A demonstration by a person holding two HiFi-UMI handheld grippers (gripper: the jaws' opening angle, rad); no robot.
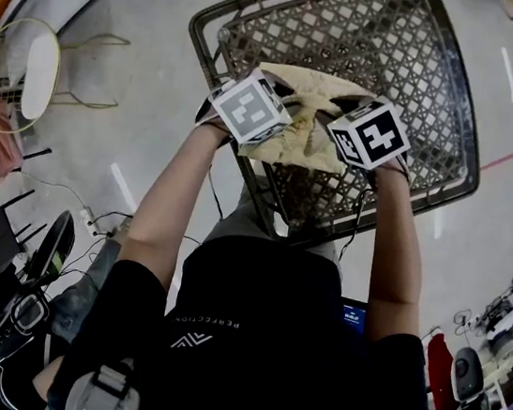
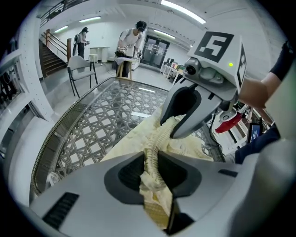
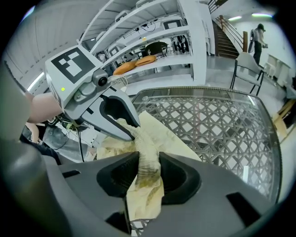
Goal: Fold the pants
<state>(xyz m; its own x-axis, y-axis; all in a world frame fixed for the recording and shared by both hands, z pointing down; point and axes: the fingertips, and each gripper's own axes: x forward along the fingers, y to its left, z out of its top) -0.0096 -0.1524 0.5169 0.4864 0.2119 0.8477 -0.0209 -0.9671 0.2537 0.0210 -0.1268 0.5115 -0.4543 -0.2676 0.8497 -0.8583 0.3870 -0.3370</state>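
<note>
— How am I standing?
— You are reaching both arms (image 1: 166,206) forward over the lattice counter (image 1: 423,100), wrists tilting down, with the pale pants (image 1: 296,137) draping onto it.
— And the grip?
— Your left gripper (image 2: 151,169) and right gripper (image 3: 147,169) are each pinching bunched cloth.

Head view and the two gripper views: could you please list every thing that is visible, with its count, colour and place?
pants: one, cream, bunched on the table, pinched by both tongs.
table: one, grey lattice top, in front of the person.
chair: one, grey, beyond the table.
round stand: one, white top with thin gold frame, on the floor at the left.
shelves: one unit, white, beyond the table.
people: two, far background.
left tongs: one, grey, closed on the pants.
right tongs: one, grey, closed on the pants.
arms: two, bare, reaching to the table.
</note>
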